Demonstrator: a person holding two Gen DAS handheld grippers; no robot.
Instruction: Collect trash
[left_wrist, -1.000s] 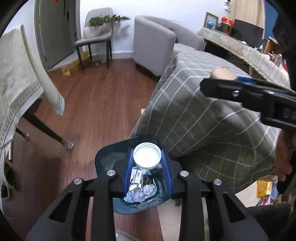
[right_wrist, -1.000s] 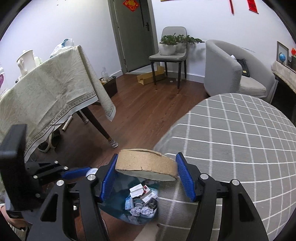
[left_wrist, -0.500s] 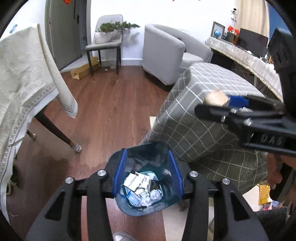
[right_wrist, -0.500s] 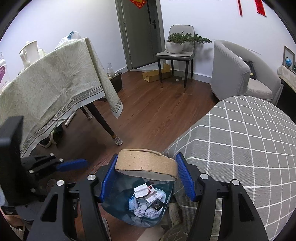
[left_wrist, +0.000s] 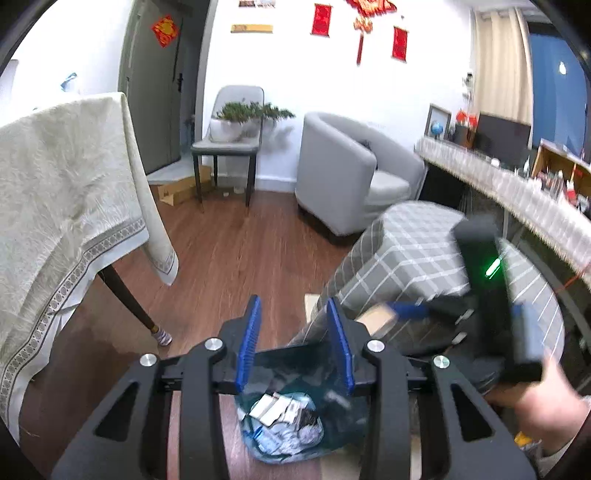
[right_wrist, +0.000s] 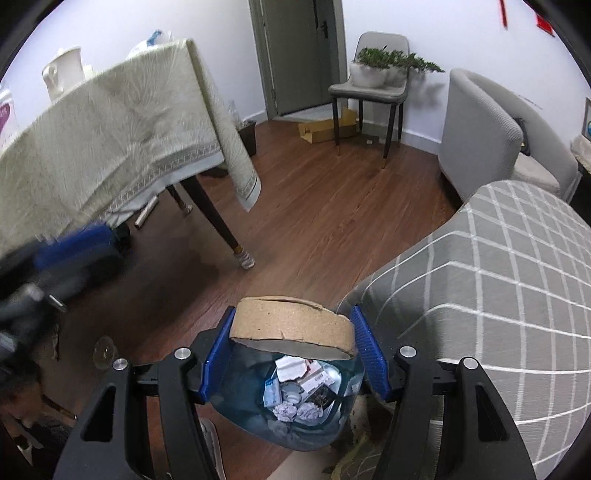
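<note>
Right claw: blue pads pressed on either side of the cardboard ring, gripping it, held level.
Trash bin: dark blue, on the wooden floor, directly below the ring; crumpled paper and small packets lie inside.
Left claw: blurred at the left edge, blue pad visible; grip unclear.
Checked grey cover: just right of the bin.
Surface: left, under a cream cloth.
Armchair: far right.

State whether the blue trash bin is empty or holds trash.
Holds trash: crumpled paper and wrappers lie inside the blue trash bin.
</note>
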